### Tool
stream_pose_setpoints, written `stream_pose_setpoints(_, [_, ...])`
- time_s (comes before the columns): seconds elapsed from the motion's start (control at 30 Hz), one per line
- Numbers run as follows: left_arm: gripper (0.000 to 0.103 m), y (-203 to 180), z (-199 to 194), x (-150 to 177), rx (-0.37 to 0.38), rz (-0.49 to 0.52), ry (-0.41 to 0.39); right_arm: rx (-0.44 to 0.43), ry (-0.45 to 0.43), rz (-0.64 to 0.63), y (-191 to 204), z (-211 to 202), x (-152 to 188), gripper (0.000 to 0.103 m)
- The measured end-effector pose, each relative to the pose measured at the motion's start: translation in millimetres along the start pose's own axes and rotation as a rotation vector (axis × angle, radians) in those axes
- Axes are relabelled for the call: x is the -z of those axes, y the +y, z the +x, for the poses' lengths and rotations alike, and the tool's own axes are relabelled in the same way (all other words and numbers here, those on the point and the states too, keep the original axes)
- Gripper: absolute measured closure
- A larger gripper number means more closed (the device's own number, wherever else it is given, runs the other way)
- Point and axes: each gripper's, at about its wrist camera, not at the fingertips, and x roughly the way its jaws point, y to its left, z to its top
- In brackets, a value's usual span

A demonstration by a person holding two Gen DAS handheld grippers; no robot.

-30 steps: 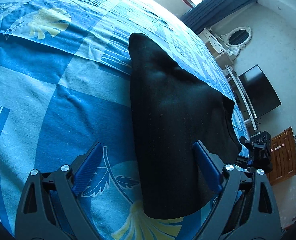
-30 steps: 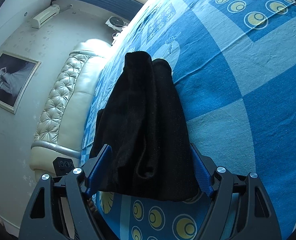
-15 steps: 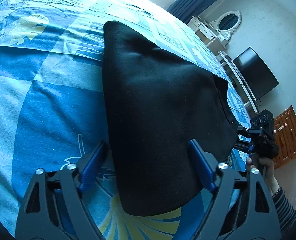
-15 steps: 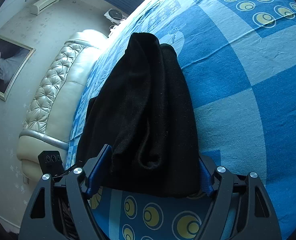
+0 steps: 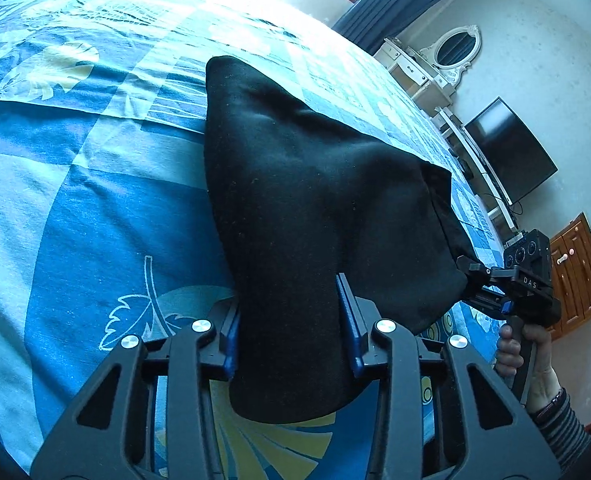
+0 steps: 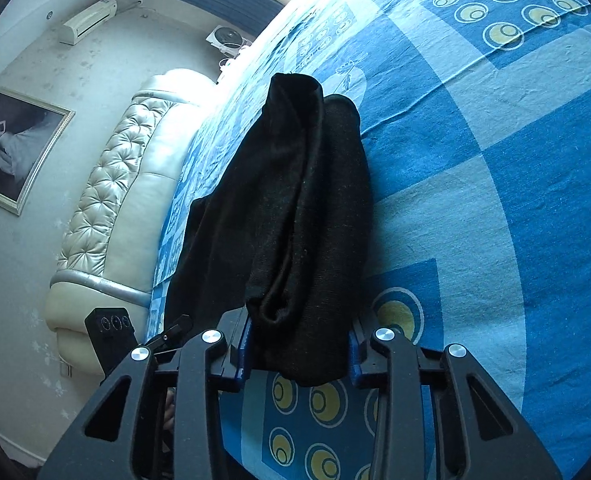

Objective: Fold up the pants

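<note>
Left gripper (image 5: 291,320) and right gripper (image 6: 297,344), jaws just closed onto the black pants (image 5: 315,200) on the blue bedsheet (image 5: 95,220).

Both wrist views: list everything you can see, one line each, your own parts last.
Pants: one, black, lying on the bed, near end bunched up between the jaws of both grippers.
Bedsheet: one, blue with pale leaf and yellow ring prints, covering the bed.
Headboard: one, cream, tufted, at the bed's end.
Framed picture: one, monochrome, on the wall.
Air conditioner: one, white, high on the wall.
Television: one, black, against the wall.
Dressing table: one, white, with an oval mirror.
Cabinet: one, brown wood, by the wall.
Left gripper: black, blue pads, closing onto the pants.
Right gripper: black, blue pads, closing onto the pants.
Hand: one, striped sleeve, holding the right gripper's handle.
</note>
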Motion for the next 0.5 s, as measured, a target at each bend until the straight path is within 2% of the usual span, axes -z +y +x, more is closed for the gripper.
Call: stream_pose_setpoints(0.5, [0.065, -1.0, -7.4, 17.1, 0.016, 0.006, 0.022, 0.009, 0.024, 0.024, -4.5, -17.9, 23.3, 0.067])
